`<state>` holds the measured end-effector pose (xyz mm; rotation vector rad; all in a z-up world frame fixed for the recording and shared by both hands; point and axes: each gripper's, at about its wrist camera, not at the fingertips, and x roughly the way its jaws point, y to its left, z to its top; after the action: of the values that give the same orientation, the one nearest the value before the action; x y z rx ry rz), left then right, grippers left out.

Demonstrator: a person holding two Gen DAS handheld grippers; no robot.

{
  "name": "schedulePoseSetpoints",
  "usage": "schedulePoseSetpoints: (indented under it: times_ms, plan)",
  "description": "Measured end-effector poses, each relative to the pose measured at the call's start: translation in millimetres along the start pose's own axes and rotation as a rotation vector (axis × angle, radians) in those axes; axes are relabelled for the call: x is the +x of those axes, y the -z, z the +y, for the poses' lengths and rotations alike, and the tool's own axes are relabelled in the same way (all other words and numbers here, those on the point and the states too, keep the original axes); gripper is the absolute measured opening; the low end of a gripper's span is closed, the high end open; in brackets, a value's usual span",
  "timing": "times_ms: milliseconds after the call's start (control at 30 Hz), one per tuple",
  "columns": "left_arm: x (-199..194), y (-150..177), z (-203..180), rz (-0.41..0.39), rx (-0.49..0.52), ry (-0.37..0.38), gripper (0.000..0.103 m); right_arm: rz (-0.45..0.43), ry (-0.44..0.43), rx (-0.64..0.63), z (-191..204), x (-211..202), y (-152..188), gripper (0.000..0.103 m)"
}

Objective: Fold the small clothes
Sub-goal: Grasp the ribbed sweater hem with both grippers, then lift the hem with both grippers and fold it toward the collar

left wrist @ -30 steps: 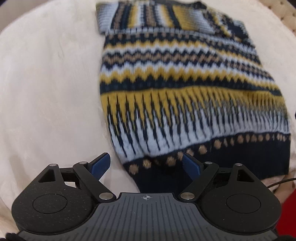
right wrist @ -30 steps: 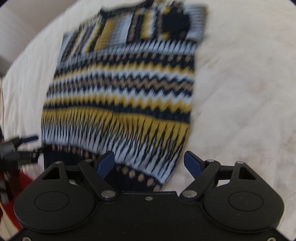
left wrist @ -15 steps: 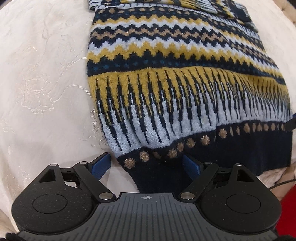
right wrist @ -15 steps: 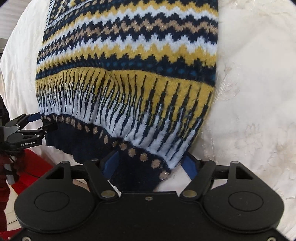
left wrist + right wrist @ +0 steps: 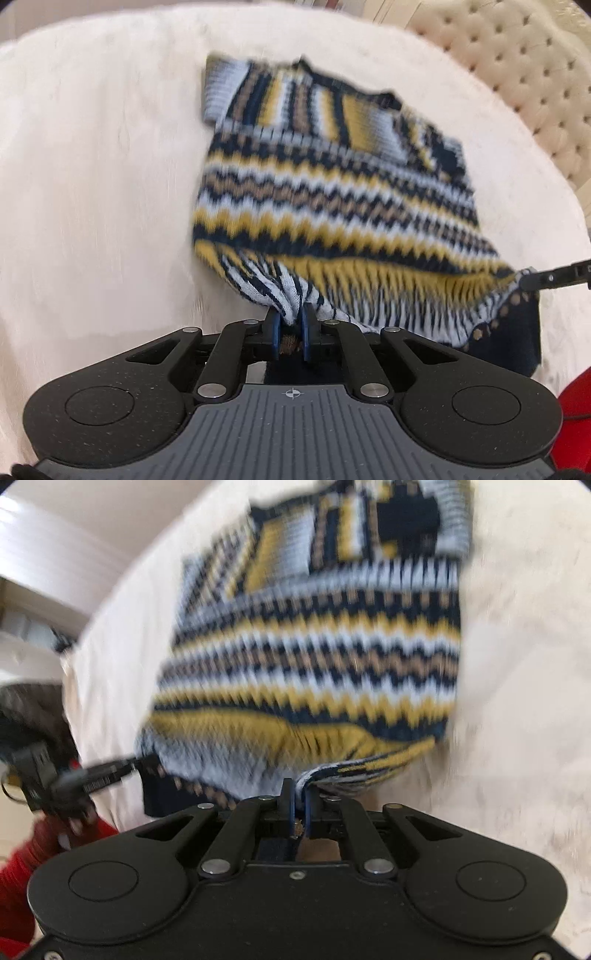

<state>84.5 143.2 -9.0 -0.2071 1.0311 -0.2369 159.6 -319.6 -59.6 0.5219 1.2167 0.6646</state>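
Both pairs of jaws, wide apart a second ago, now pinch the sweater [image 5: 332,206] hem: left gripper [image 5: 290,325] at six o'clock, right gripper [image 5: 300,805] likewise (sleeves already folded in); the bottom-to-top fold remains.

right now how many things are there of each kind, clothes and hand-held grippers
sweater: 1
hand-held grippers: 2, the left hand-held gripper and the right hand-held gripper, each shut on the sweater's hem
total: 3
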Motion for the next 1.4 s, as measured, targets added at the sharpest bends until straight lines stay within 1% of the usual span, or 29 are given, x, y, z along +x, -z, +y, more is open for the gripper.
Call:
schedulePoseSetpoints:
  times_ms: [67, 167, 200, 233, 300, 433, 533, 600, 667, 800, 833, 867, 933, 1000, 1033, 1067, 1200, 1300, 1400]
  plan:
    - [-5, -11, -2, -0.044, -0.003, 0.010, 0.010, -0.088, -0.015, 0.006, -2, -8, -4, 0.012]
    - [-9, -28, 1, -0.107, -0.047, 0.025, 0.009, -0.201, -0.030, 0.026, -4, -18, -10, 0.012]
    - [-10, -35, 2, -0.132, -0.057, 0.022, 0.009, -0.236, -0.035, 0.033, -3, -20, -15, 0.012]
    - [-12, -39, 3, -0.160, -0.062, 0.016, 0.006, -0.270, -0.044, 0.043, -5, -23, -17, 0.012]
    - [-13, -51, 4, -0.210, -0.062, 0.009, 0.006, -0.341, -0.057, 0.057, -8, -27, -23, 0.012]
    - [-9, -71, 10, -0.263, -0.099, -0.008, 0.006, -0.442, -0.050, 0.090, -14, -31, -35, 0.012]
    - [3, -83, 16, -0.283, -0.118, -0.029, 0.006, -0.476, -0.039, 0.142, -24, -25, -45, 0.012]
    - [13, -92, 18, -0.284, -0.127, -0.041, 0.006, -0.483, -0.025, 0.165, -30, -19, -51, 0.012]
    - [18, -99, 21, -0.288, -0.138, -0.049, 0.006, -0.488, -0.009, 0.174, -32, -13, -59, 0.012]
    - [24, -115, 31, -0.325, -0.159, -0.076, 0.006, -0.516, -0.007, 0.187, -37, -4, -71, 0.012]
    - [26, -118, 34, -0.336, -0.165, -0.088, 0.006, -0.520, 0.001, 0.192, -38, -2, -74, 0.012]
    - [28, -121, 36, -0.342, -0.160, -0.096, 0.006, -0.522, 0.016, 0.191, -39, 1, -77, 0.015]
    - [32, -121, 39, -0.347, -0.126, -0.100, 0.007, -0.527, 0.068, 0.177, -40, 7, -80, 0.019]
    - [38, -117, 41, -0.325, -0.060, -0.080, 0.012, -0.536, 0.093, 0.181, -44, 13, -78, 0.019]
    - [41, -116, 42, -0.311, -0.027, -0.076, 0.020, -0.538, 0.092, 0.195, -48, 15, -75, 0.019]
    - [44, -112, 43, -0.297, 0.011, -0.078, 0.025, -0.537, 0.093, 0.207, -51, 16, -74, 0.019]
    - [46, -97, 44, -0.267, 0.152, -0.099, 0.025, -0.534, 0.104, 0.236, -63, 16, -65, 0.019]
    - [40, -96, 42, -0.252, 0.218, -0.103, 0.025, -0.540, 0.094, 0.252, -67, 16, -61, 0.020]
    - [32, -92, 29, -0.267, 0.355, -0.114, 0.026, -0.546, 0.092, 0.257, -68, 15, -60, 0.020]
